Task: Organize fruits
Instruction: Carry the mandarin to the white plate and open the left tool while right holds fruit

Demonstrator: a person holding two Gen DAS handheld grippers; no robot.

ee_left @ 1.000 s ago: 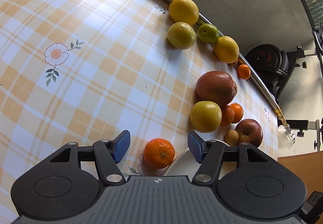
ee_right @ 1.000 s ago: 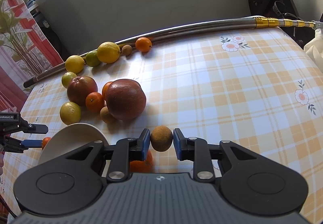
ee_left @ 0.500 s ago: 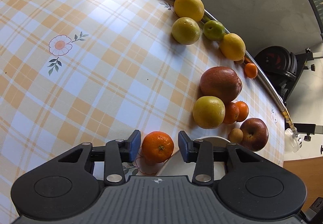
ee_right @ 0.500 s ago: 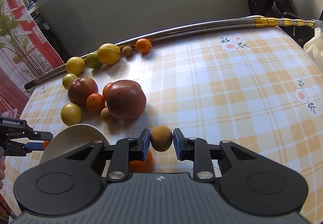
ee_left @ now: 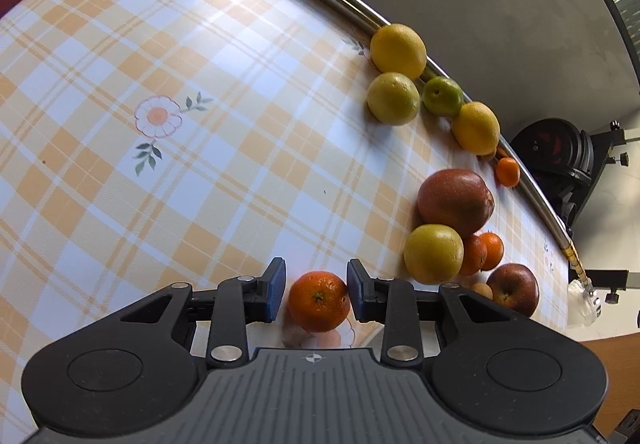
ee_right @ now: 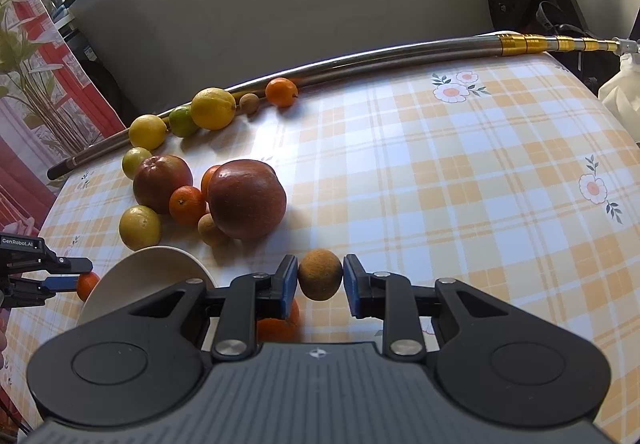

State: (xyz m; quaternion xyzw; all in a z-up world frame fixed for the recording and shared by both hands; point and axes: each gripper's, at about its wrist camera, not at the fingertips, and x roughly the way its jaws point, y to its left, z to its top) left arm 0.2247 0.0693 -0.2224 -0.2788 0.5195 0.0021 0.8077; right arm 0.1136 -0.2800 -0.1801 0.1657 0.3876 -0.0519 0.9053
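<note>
My left gripper (ee_left: 316, 294) is shut on a small orange mandarin (ee_left: 318, 301), held just above the checked tablecloth; it also shows at the far left of the right wrist view (ee_right: 68, 278) beside the white plate (ee_right: 140, 276). My right gripper (ee_right: 320, 280) is shut on a small brown round fruit (ee_right: 320, 274), held above the cloth. Another mandarin (ee_right: 280, 324) lies under the right gripper's left finger. Red apples (ee_right: 246, 198), mandarins, brown fruits and yellow citrus cluster left of centre.
A row of lemons (ee_right: 212, 108), a green citrus (ee_right: 182, 120), a brown fruit and a mandarin (ee_right: 282, 91) lies against a metal pole (ee_right: 400, 56) at the table's far edge. A white bag (ee_right: 620, 92) sits at the far right.
My left gripper has closed around the mandarin and lifted it slightly. My right gripper keeps holding the brown fruit, almost still.
</note>
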